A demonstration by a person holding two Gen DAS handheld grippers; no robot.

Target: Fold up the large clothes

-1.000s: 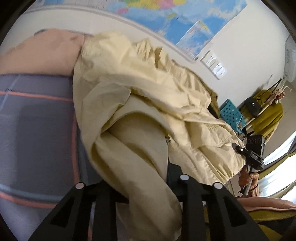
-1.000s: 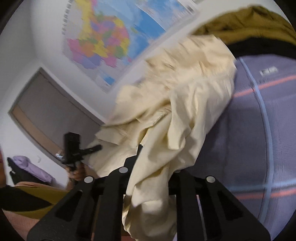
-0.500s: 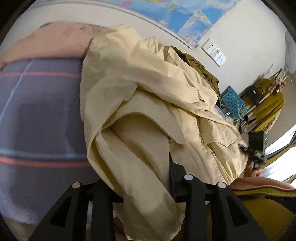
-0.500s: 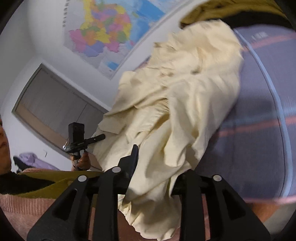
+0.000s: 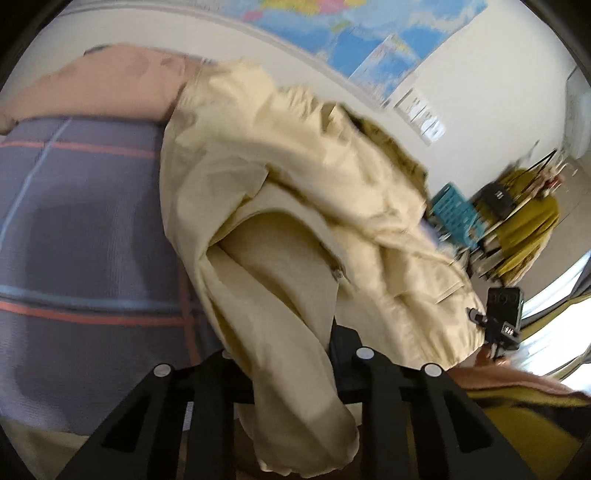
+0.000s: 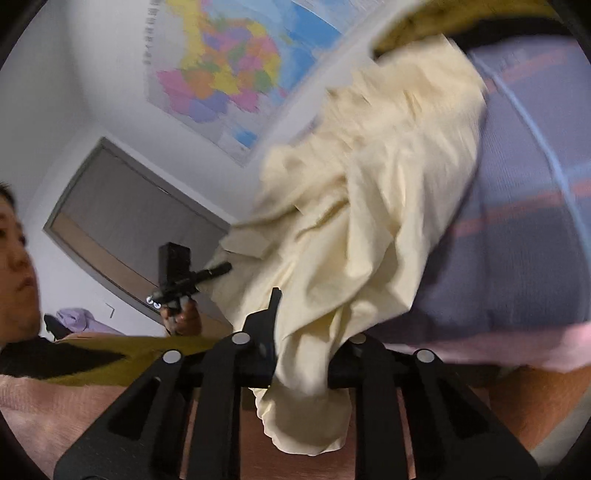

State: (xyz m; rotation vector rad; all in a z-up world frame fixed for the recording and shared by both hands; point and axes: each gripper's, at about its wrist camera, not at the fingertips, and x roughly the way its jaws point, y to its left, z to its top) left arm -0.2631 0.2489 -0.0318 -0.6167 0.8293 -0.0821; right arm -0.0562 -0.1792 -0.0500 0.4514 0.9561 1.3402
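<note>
A large cream jacket (image 5: 295, 177) lies bunched across the purple-grey striped bed cover (image 5: 81, 236). One edge of it hangs down between the jaws of my left gripper (image 5: 284, 343), which are closing with the cloth pinched between them. In the right wrist view the same jacket (image 6: 388, 177) drapes off the bed and a thick fold of it sits in my right gripper (image 6: 314, 328), whose jaws are also closing on the cloth. Each view shows the other gripper at the jacket's far corner: the right gripper (image 5: 498, 317) and the left gripper (image 6: 184, 273).
A pink cloth (image 5: 103, 85) lies at the head of the bed and an olive garment (image 6: 424, 18) sits behind the jacket. A map (image 6: 229, 66) hangs on the wall. A blue crate (image 5: 454, 218) and a loaded rack (image 5: 524, 225) stand to the right. A person's body is close by.
Both grippers have drawn the jacket back toward the near edge of the bed. More of the bed's front edge shows now. The cloth stays between both pairs of jaws.
</note>
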